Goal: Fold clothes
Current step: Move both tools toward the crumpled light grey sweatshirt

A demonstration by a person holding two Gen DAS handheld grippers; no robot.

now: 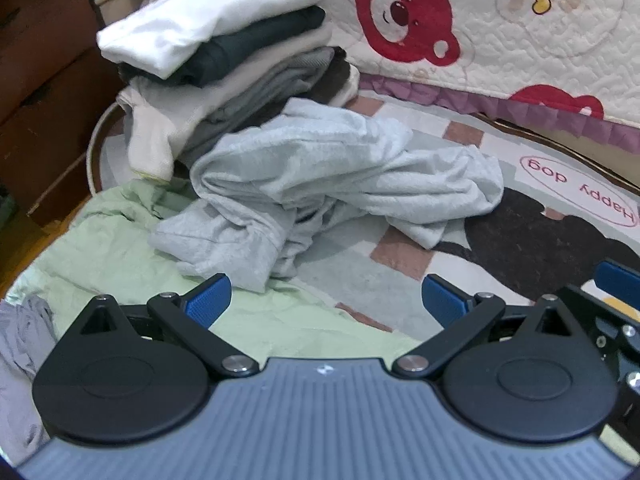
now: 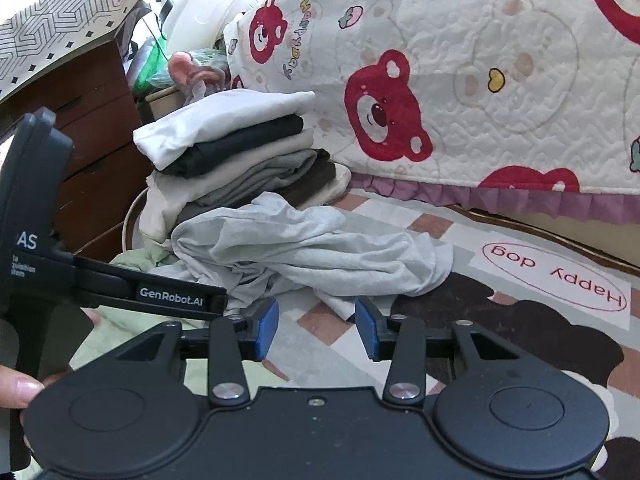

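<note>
A crumpled light grey garment (image 1: pixel 320 184) lies on the patterned rug (image 1: pixel 460 140), also in the right wrist view (image 2: pixel 304 252). Behind it stands a stack of folded clothes (image 1: pixel 224 64), white on top, also seen from the right (image 2: pixel 240 152). A pale green garment (image 1: pixel 120 256) lies spread at the left. My left gripper (image 1: pixel 326 300) is open and empty just short of the grey garment. My right gripper (image 2: pixel 316 330) is open and empty, close to the garment's near edge. The left gripper's body (image 2: pixel 32 220) shows at the left of the right wrist view.
A bed with a bear-print quilt (image 2: pixel 480 80) and purple frill runs along the back right. A wooden drawer unit (image 2: pixel 92 128) stands at the left. A grey cloth (image 1: pixel 20 360) lies at the far left. The rug (image 2: pixel 552 280) carries a "Happy dog" label.
</note>
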